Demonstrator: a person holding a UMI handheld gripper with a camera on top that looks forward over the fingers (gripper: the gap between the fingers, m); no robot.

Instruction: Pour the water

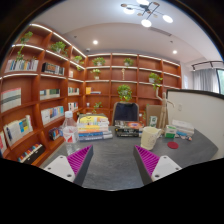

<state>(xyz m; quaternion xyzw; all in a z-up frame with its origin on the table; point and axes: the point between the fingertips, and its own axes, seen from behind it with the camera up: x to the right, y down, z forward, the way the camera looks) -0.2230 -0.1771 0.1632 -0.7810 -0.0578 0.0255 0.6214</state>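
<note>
The gripper (112,160) jaws stand wide open and hold nothing, with bare grey worktop (112,150) between the purple pads (79,158). Beyond them sit a stack of books (93,127), a pale cup (150,137) and boxes (182,129); which item holds water I cannot tell. Bookshelves (40,90) line the walls behind

No lettering can be read anywhere (shelved books (20,65) too small).

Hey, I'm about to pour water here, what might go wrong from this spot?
The claw is open and holds nothing, with the table bare just ahead of it, so the vessel must be fetched first. The far end of the table is crowded: stacked books and small boxes sit close together, so reaching in may knock something, and a spill would likely wet the books.
</note>
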